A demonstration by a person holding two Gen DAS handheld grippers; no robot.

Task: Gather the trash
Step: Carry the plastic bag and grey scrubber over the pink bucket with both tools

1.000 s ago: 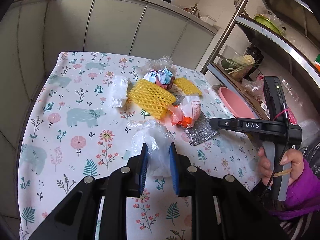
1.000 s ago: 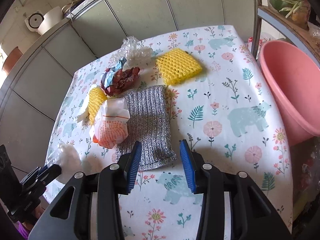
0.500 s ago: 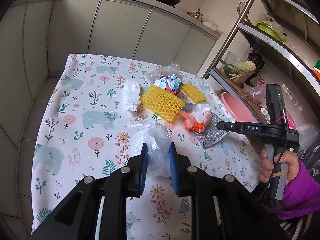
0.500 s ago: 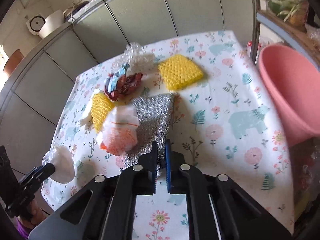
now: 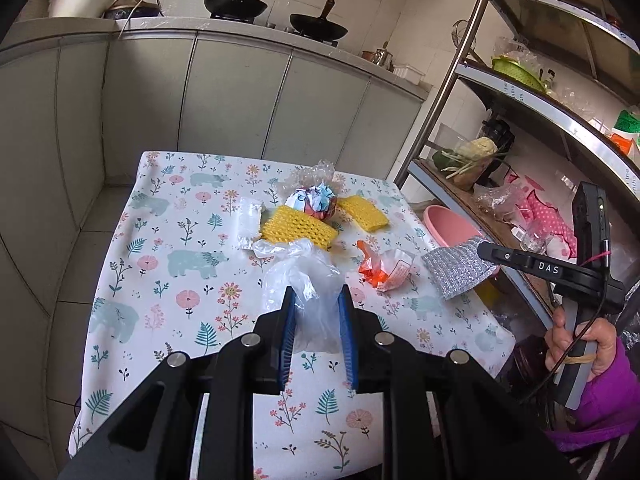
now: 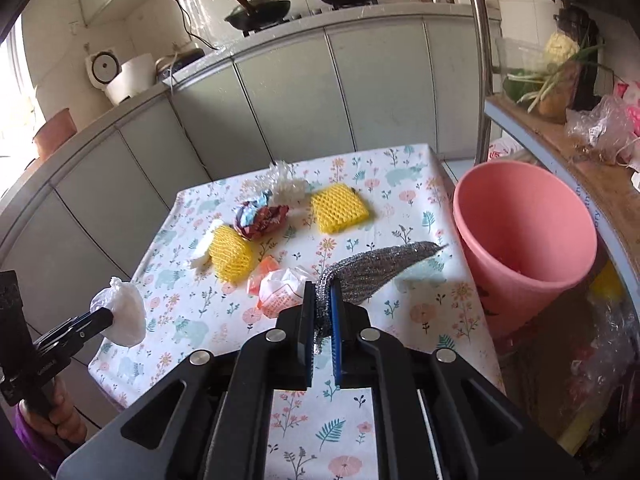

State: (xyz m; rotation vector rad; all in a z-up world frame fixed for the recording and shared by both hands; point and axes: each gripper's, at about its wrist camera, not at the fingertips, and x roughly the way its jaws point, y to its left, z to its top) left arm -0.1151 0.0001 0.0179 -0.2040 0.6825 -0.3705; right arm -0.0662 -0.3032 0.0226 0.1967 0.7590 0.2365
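Observation:
My left gripper (image 5: pixel 316 298) is shut on a crumpled clear plastic bag (image 5: pixel 308 276), held up off the floral table (image 5: pixel 160 280); from the right wrist view the same bag (image 6: pixel 122 312) shows as a white wad at the left. My right gripper (image 6: pixel 322 286) is shut on a silver mesh scouring cloth (image 6: pixel 380 266), which hangs lifted above the table near the pink bin (image 6: pixel 524 248). Left on the table are an orange and white wrapper (image 5: pixel 386 270), two yellow foam nets (image 5: pixel 298 228) (image 5: pixel 366 212), a crumpled colourful wrapper (image 5: pixel 316 200) and a clear bag (image 5: pixel 314 174).
The pink bin stands off the table's right edge, beneath a metal shelf rack (image 5: pixel 532 92) with vegetables and bags. Grey cabinets (image 5: pixel 240 100) with woks on top run behind the table. A small clear packet (image 5: pixel 250 222) lies beside the left yellow net.
My right gripper closed on the silver cloth and lifted it off the table toward the pink bin. My left gripper rose and pulled back, still gripping the plastic bag.

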